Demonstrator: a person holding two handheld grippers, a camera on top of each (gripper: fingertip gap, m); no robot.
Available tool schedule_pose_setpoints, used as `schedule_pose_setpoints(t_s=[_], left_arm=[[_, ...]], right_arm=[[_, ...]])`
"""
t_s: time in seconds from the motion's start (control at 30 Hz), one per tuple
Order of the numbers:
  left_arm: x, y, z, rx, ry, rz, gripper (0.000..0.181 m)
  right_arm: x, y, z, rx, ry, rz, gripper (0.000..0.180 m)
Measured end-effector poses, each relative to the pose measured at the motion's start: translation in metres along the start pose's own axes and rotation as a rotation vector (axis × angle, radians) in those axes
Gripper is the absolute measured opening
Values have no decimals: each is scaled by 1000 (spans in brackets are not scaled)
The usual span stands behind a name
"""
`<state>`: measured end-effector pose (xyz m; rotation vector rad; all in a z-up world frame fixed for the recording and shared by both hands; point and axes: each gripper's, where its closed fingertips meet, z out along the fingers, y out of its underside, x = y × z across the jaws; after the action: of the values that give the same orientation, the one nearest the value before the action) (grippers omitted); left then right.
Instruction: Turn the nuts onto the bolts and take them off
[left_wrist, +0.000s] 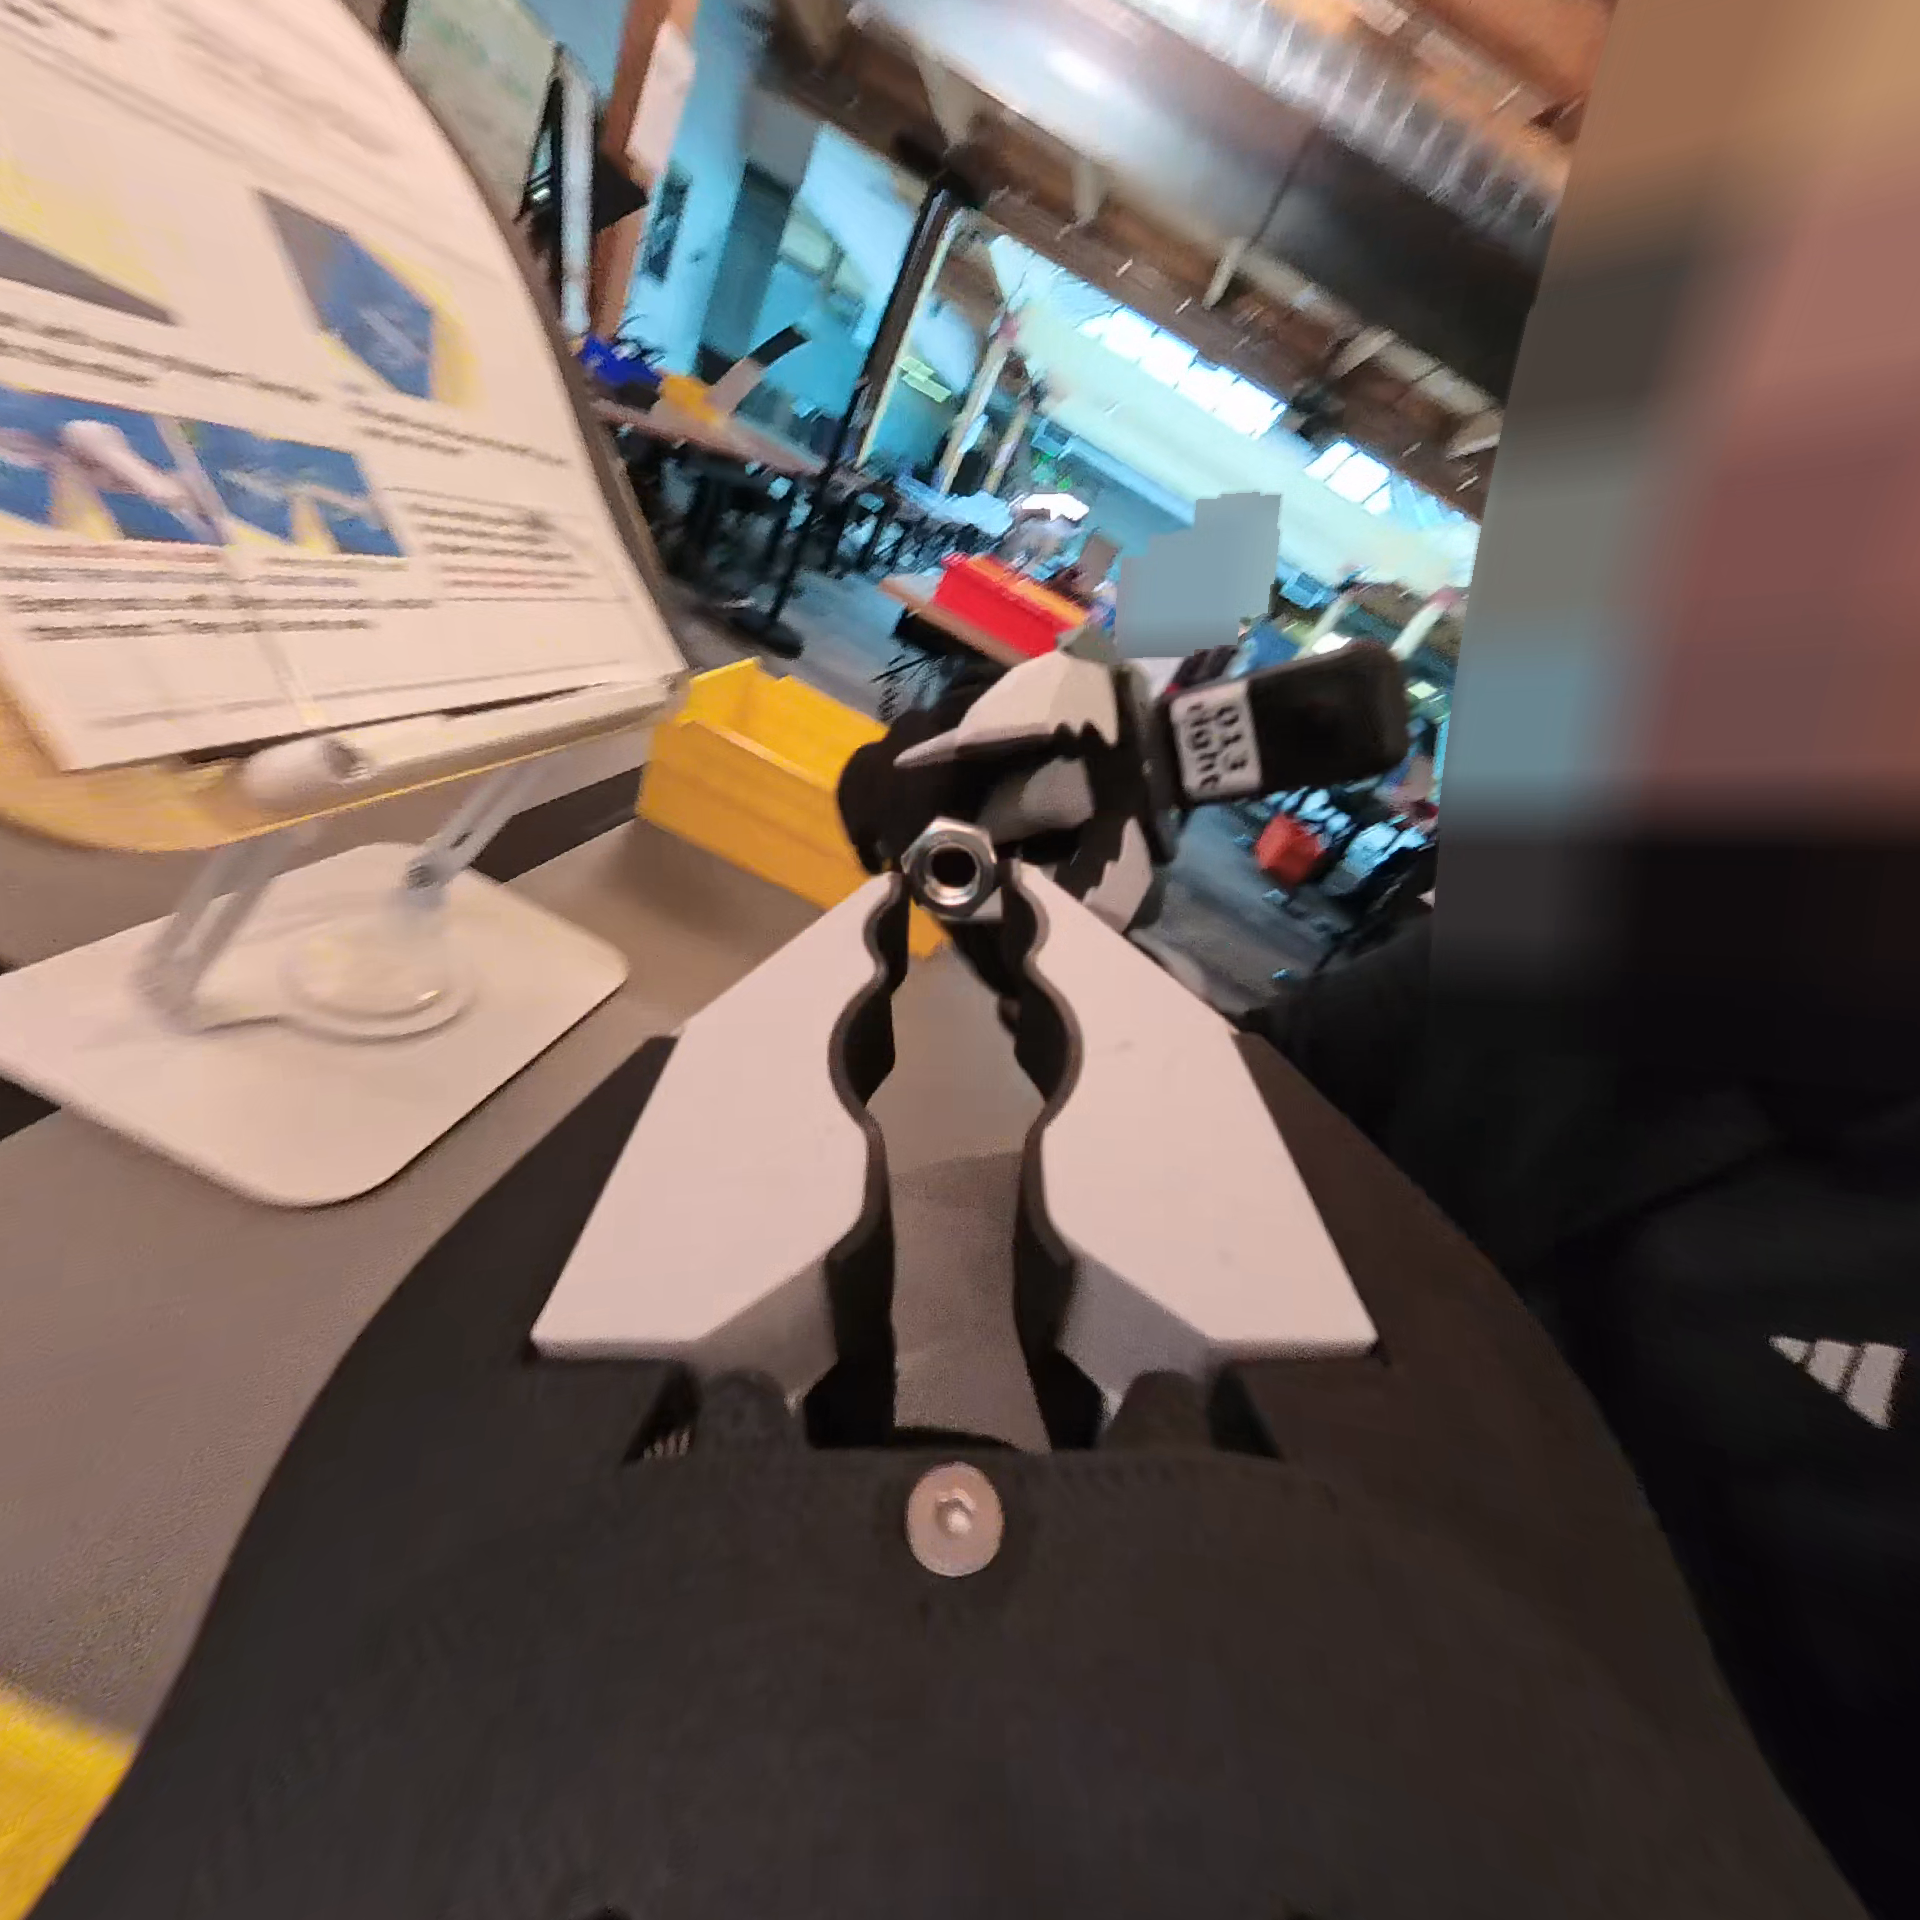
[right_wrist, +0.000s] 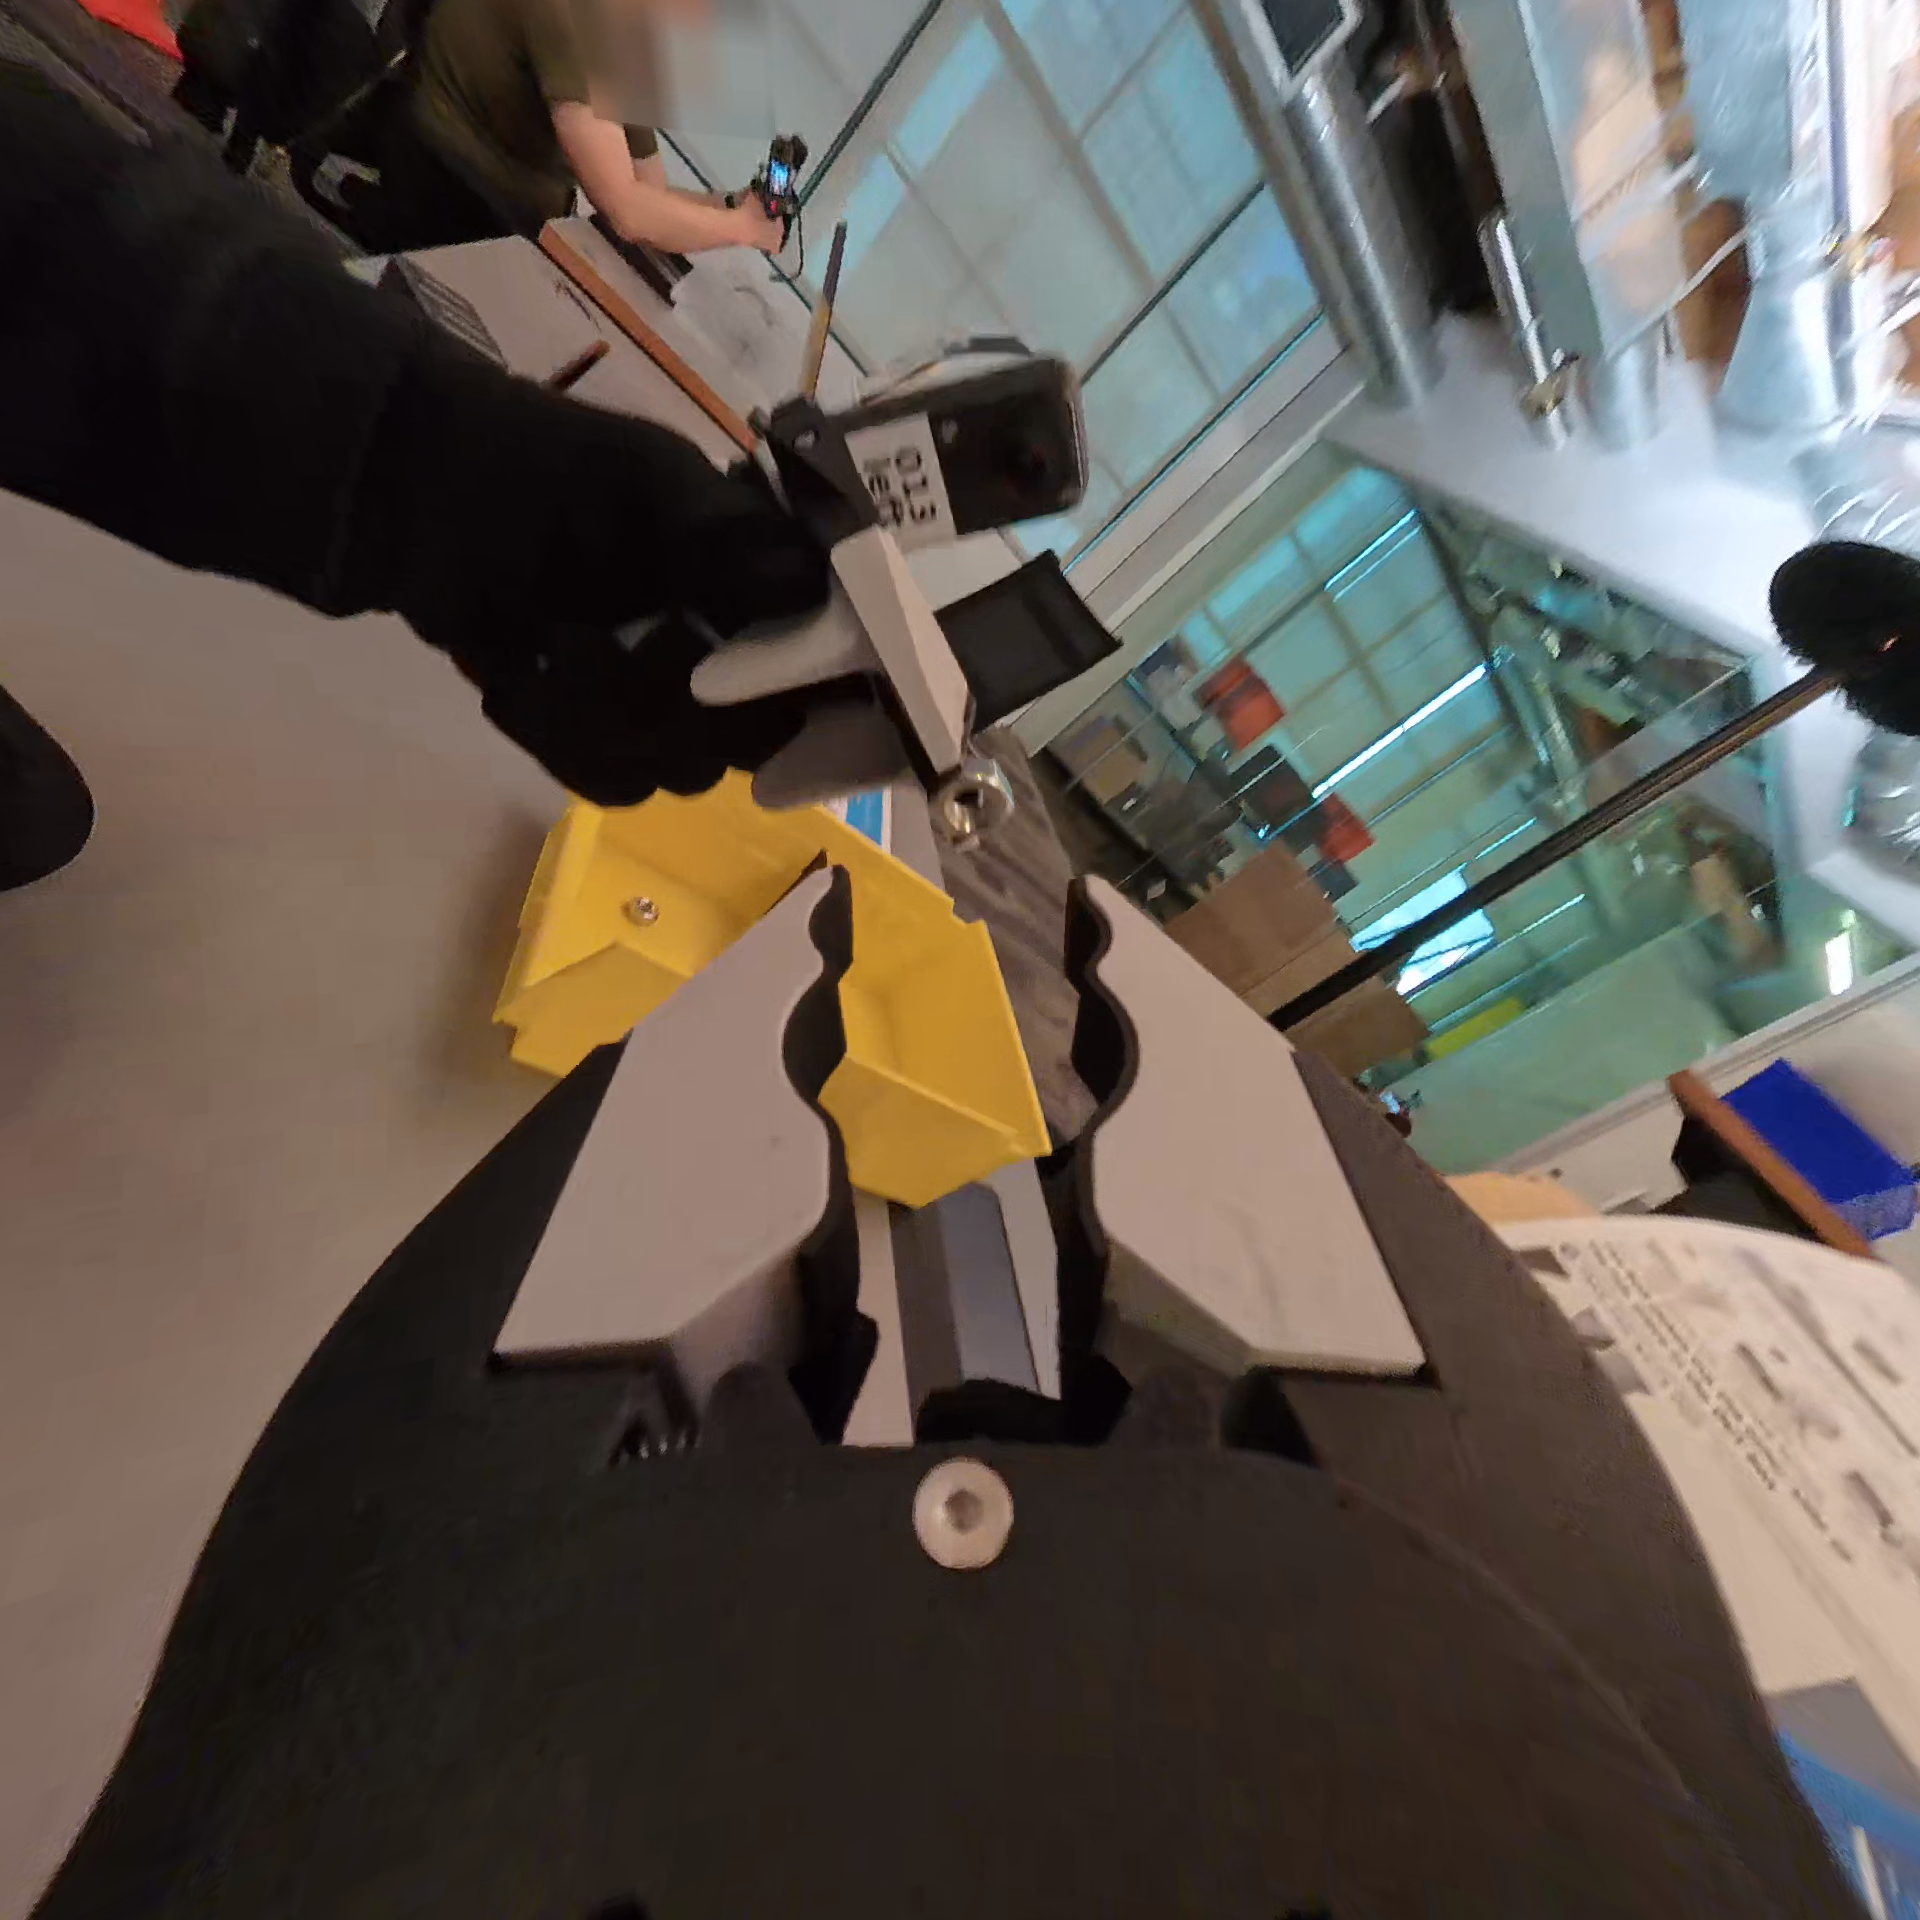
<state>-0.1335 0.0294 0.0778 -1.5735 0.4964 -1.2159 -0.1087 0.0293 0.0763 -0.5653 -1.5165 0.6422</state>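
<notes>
My left gripper (left_wrist: 951, 902) is shut on a silver hex nut (left_wrist: 951, 875) at its fingertips, the nut's hole facing the camera, held up above the grey table. My right gripper (right_wrist: 958, 891) is open and empty, with its jaws wide apart. It faces the left gripper (right_wrist: 951, 777), which a black-gloved hand (right_wrist: 582, 582) holds with the nut (right_wrist: 979, 798) just beyond my right fingertips. In the left wrist view the right gripper (left_wrist: 1003, 795) sits right behind the nut. No bolt shows clearly.
A yellow bin (right_wrist: 914, 1049) stands on the grey table (right_wrist: 260, 883) below both grippers, with a small silver fastener (right_wrist: 642, 911) inside; it also shows in the left wrist view (left_wrist: 748, 769). A tilted sheet on a white stand (left_wrist: 312, 1049) is at the left. A blue bin (right_wrist: 1813, 1153) is far right.
</notes>
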Motion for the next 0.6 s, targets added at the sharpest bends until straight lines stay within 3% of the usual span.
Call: schedule_pose_setpoints(t_s=[0.17,0.6], left_arm=[[17,10,18,28,145,-43,15],[18,25,19,-3,234,-145,15]], right_arm=[[-12,-8,9,11,10,-77,34],[-21,-3,14,-68,25,-249,19]])
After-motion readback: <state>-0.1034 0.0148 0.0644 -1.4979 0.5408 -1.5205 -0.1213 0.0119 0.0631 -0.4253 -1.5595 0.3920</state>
